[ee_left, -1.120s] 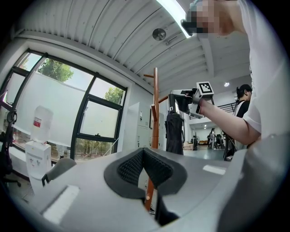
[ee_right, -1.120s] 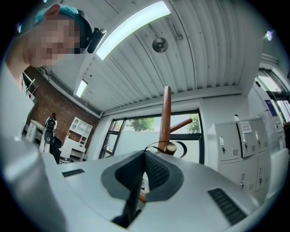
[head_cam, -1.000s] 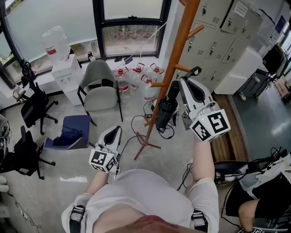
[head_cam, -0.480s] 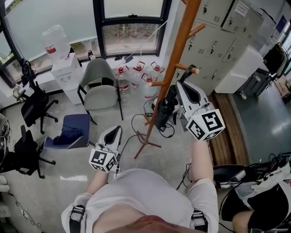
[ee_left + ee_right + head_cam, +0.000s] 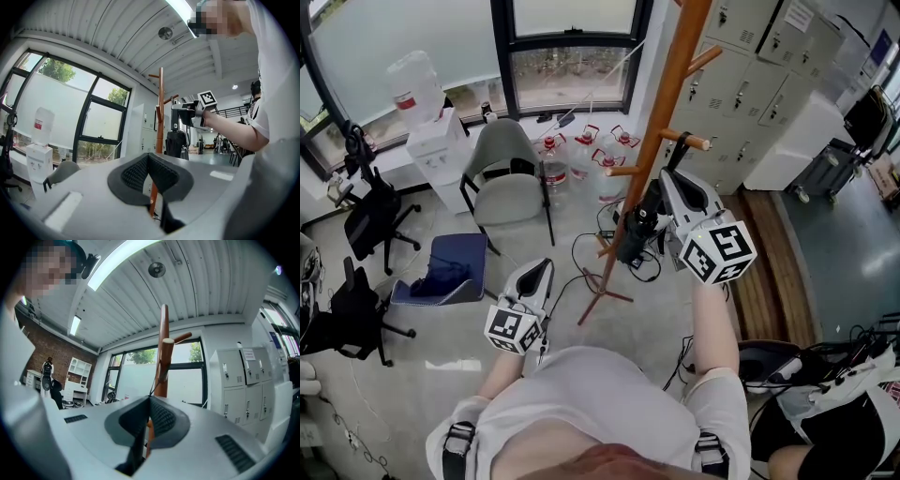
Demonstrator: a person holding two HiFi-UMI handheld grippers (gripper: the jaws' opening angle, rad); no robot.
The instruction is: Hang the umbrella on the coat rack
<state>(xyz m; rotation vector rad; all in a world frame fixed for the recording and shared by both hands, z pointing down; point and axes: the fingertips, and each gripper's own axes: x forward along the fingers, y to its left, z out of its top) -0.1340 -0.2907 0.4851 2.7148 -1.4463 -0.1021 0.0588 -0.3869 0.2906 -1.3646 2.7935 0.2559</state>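
The pale grey floor gives you open room ahead on your left. It ends at the tall dark-framed window, and the bank of closed grey lockers shuts in the right. The slanting wooden coat rack rises just in front of you, its feet among loose black cables. Another person's legs crowd your right rear corner.

Along the window side stand a black office chair and a grey shell chair. A blue folding seat sits nearer to you. The white water dispenser carries one clear bottle on top. Several clear water jugs with red caps stand on the floor under the sill, and I cannot tell how full they are.

The black folded umbrella hangs upright just beside the rack's pole, below a short wooden peg. Your right gripper is raised next to that peg with its jaws pinched on the umbrella's thin black strap, which runs up toward the peg. I cannot tell whether the strap is over it. Your left gripper is low and well apart from the rack, its jaws pressed together with nothing between them.
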